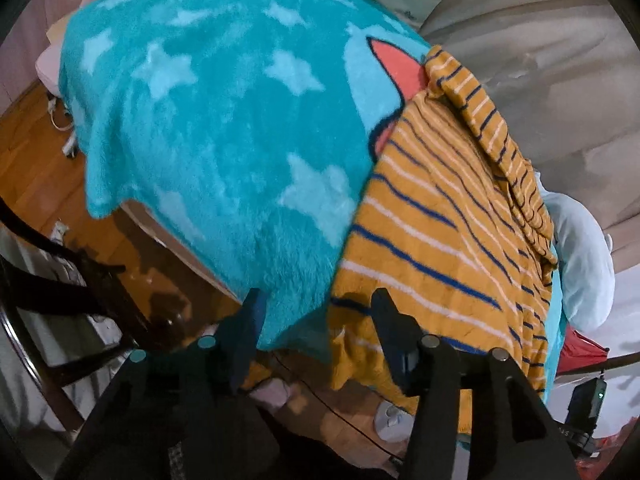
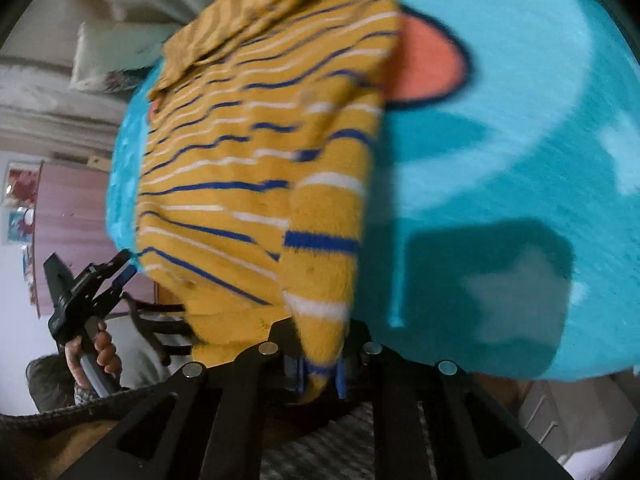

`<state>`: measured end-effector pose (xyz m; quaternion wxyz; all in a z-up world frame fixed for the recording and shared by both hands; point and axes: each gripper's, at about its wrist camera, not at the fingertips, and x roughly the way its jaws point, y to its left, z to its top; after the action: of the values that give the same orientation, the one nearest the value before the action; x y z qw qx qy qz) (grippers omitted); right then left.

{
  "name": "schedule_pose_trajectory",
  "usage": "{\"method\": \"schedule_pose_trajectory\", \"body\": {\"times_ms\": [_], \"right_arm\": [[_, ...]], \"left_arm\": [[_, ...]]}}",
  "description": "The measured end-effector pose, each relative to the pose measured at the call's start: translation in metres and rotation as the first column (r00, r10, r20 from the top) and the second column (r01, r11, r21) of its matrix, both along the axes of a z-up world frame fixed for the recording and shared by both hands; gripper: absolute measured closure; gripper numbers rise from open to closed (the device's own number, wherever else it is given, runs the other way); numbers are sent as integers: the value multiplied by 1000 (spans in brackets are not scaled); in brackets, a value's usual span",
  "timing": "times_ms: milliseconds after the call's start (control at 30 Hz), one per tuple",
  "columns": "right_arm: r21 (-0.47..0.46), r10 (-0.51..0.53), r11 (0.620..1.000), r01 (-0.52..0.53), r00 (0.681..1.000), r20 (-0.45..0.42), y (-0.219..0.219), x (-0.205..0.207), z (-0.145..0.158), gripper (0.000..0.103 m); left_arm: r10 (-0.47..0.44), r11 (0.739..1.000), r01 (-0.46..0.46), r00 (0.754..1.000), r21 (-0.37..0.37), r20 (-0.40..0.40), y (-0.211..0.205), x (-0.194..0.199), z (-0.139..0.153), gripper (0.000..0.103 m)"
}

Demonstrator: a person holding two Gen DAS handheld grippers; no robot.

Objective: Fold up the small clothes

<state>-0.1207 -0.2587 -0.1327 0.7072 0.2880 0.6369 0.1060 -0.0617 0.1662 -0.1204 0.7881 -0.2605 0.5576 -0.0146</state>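
Turquoise fleece blanket with pale stars (image 1: 224, 128) covers the work surface; mustard knitted garment with blue and white stripes (image 1: 432, 232) lies on its right side, hem hanging over the near edge. Right gripper (image 2: 320, 376) is pinched on that hem; left gripper (image 1: 316, 312) stands wide, holding nothing. Judgement: carry the hem far, edges aligned, left pinning the fold. No legible writing.

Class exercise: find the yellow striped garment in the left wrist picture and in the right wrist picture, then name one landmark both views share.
Left wrist: the yellow striped garment lies right of centre, draped over the turquoise star blanket.
Right wrist: it fills centre-left, its near edge pinched in the right gripper.
Shared landmark: the blanket's coral, dark-outlined patch.
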Motion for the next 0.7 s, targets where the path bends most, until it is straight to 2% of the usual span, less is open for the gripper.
{"method": "schedule_pose_trajectory", "body": {"times_ms": [167, 233, 267, 300, 367, 500, 533, 600, 633, 667, 700], "right_arm": [[-19, 64, 998, -64, 997, 35, 11, 6, 5, 94], [-10, 88, 996, -88, 994, 61, 16, 8, 9, 91], [-11, 94, 996, -93, 993, 69, 18, 10, 11, 87], [-15, 98, 995, -98, 993, 70, 21, 10, 12, 72], [-25, 120, 993, -118, 990, 77, 26, 12, 15, 53], [-71, 211, 976, -206, 976, 62, 45, 17, 15, 48], [-82, 219, 973, -214, 974, 58, 47, 19, 15, 47], [-100, 225, 971, -219, 973, 54, 52, 22, 13, 46], [-103, 222, 971, -216, 974, 51, 55, 23, 12, 48], [-106, 225, 970, -219, 973, 49, 56, 25, 12, 62], [-103, 231, 969, -226, 972, 38, 57, 26, 11, 91]], "left_arm": [[-63, 997, 62, 998, -39, -17, -23, -1, -17, 49], [-66, 995, 65, 998, -71, -19, -28, -2, -24, 45], [-56, 995, 54, 998, -82, -18, -28, -2, -27, 39], [-45, 995, 43, 999, -88, -20, -27, -1, -29, 33], [-20, 993, 16, 999, -116, -30, -22, -1, -34, 29], [-8, 988, 1, 999, -152, -44, -20, -2, -38, 29], [-18, 988, 10, 999, -155, -46, -21, -3, -38, 34], [-47, 976, 39, 998, -214, -31, -23, -3, -31, 74], [-50, 977, 41, 998, -209, -39, -23, -3, -27, 88], [-60, 981, 51, 997, -185, -41, -25, -2, -21, 93], [-70, 984, 63, 997, -167, -37, -26, -3, -15, 93]]}}
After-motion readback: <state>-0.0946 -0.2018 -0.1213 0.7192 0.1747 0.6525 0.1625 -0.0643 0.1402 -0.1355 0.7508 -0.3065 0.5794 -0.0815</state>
